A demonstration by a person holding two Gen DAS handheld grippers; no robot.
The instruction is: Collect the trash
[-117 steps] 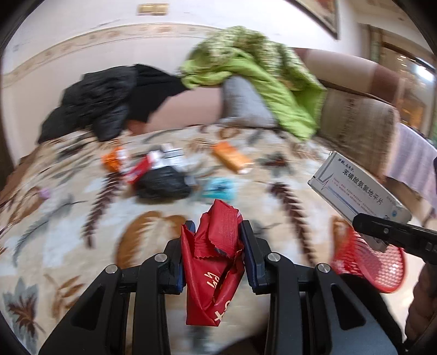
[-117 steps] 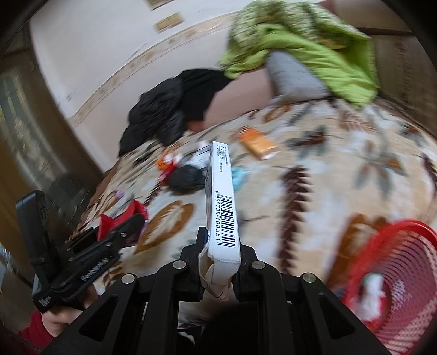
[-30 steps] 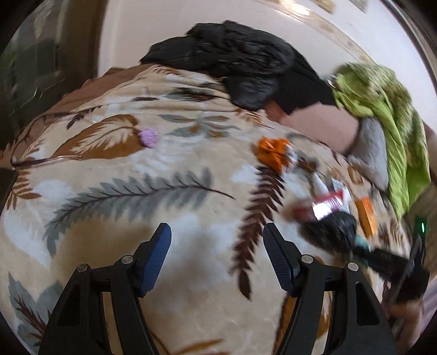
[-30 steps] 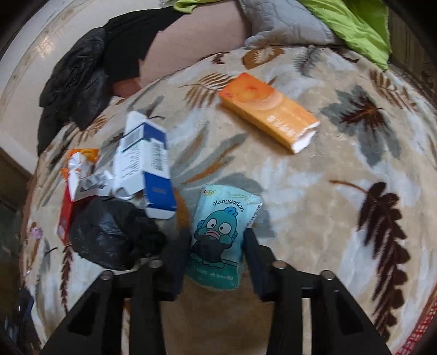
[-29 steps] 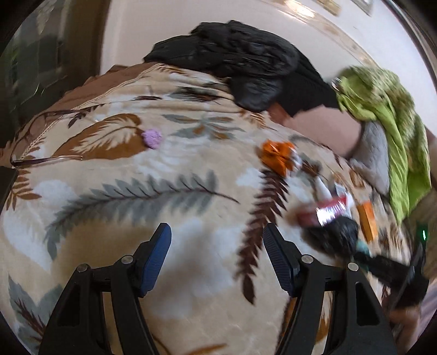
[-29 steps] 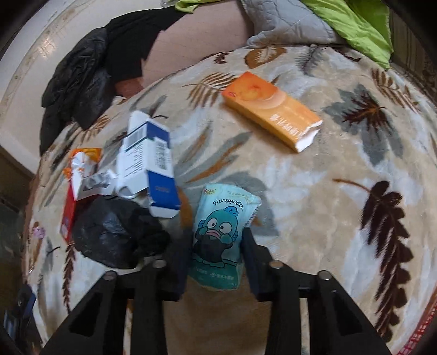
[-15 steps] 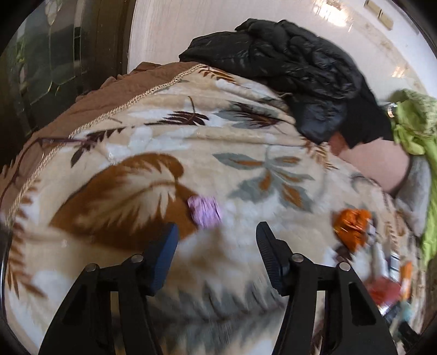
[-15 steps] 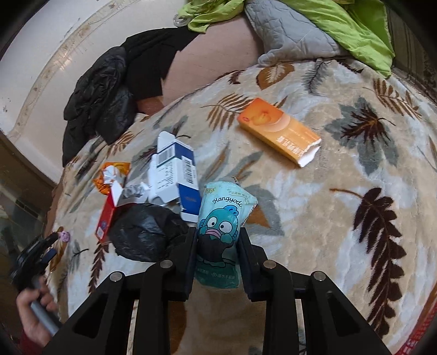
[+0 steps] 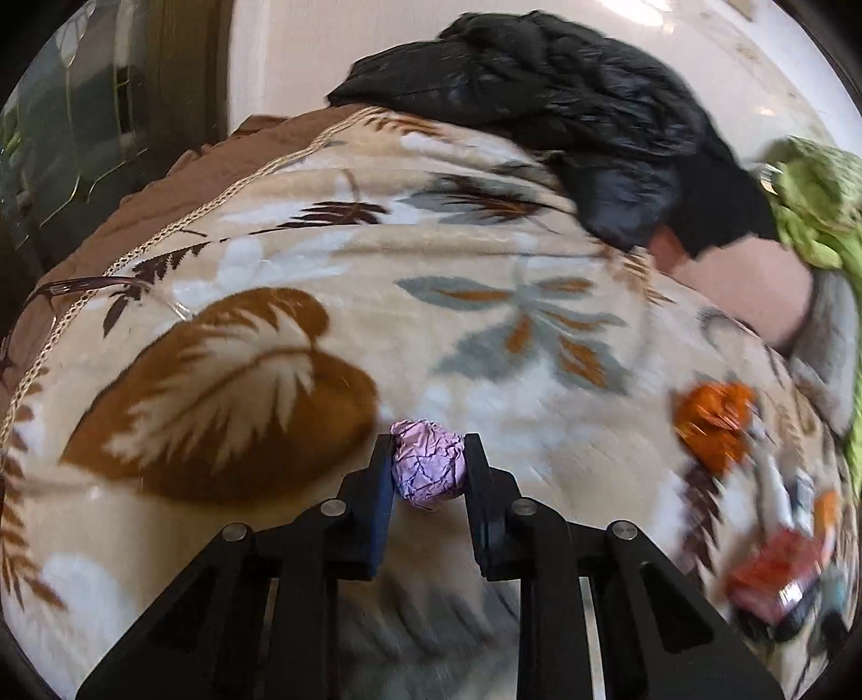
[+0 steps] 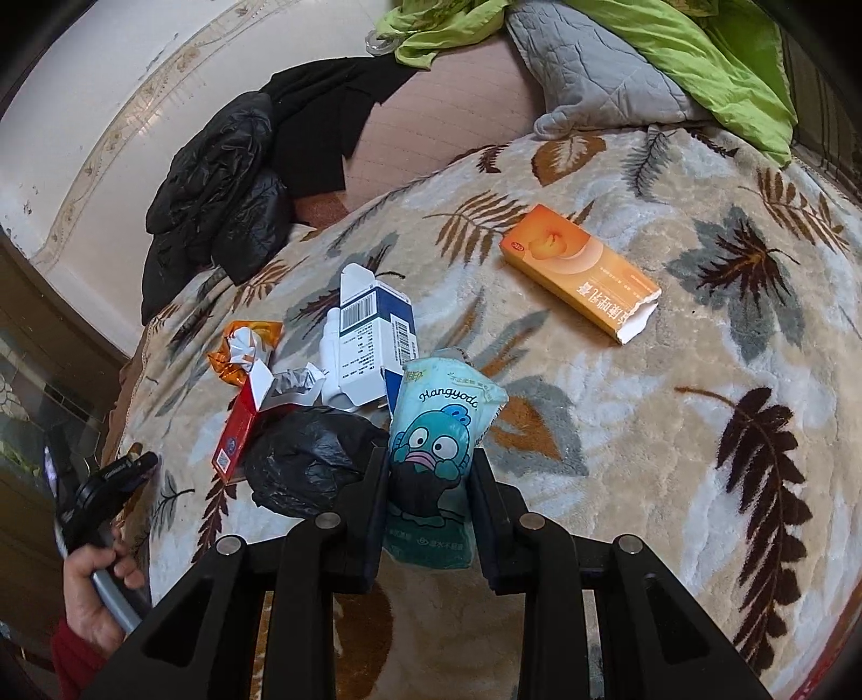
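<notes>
My left gripper (image 9: 428, 457) is shut on a crumpled purple foil ball (image 9: 428, 467) on the leaf-patterned blanket (image 9: 485, 323). My right gripper (image 10: 428, 474) is shut on a teal cartoon-print pouch (image 10: 436, 452) and holds it above the blanket (image 10: 673, 457). Left on the blanket in the right wrist view are an orange box (image 10: 579, 272), a blue and white carton (image 10: 369, 336), a black plastic bag (image 10: 310, 457), a red pack (image 10: 237, 433) and an orange wrapper (image 10: 245, 350). The left gripper also shows in the right wrist view (image 10: 108, 484), far left.
A black jacket (image 9: 565, 118) lies at the far side of the bed, with a green blanket (image 10: 673, 48) and a grey pillow (image 10: 598, 75) to its right. The orange wrapper (image 9: 711, 420) and red pack (image 9: 776, 581) appear blurred at right in the left wrist view.
My left gripper moved forward to the purple foil ball and closed on it. My right gripper, shut on the teal pouch, lifted it up off the blanket.
</notes>
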